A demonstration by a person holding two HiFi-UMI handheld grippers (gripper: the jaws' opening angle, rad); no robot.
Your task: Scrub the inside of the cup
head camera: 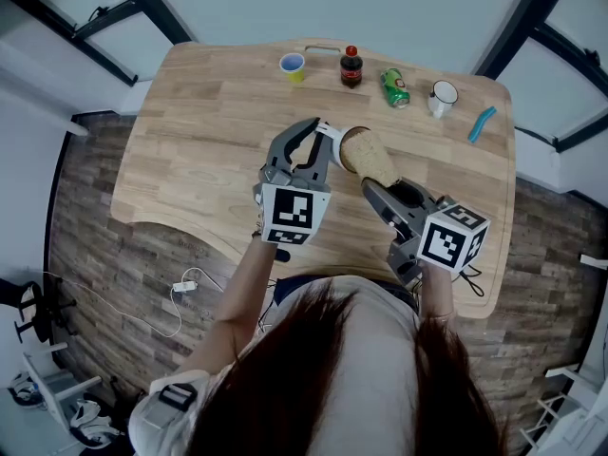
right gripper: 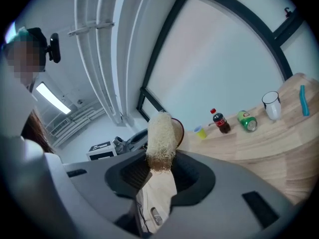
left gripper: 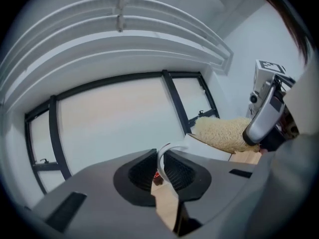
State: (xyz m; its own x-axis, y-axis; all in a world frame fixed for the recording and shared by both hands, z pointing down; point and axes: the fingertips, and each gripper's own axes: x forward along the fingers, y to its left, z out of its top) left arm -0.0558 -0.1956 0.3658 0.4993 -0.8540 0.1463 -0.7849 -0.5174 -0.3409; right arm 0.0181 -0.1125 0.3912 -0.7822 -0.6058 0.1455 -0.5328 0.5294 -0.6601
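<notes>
Hair fills the lower head view; beyond it the left gripper is clenched on the handle of the white cup, held tilted over the wooden table, while the right gripper clamps a loofah sponge whose tip meets the cup's mouth

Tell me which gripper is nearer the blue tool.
Right. The right gripper, holding the scrubber, is left of the blue tool; the left gripper, on the cup, is farther left.
</notes>
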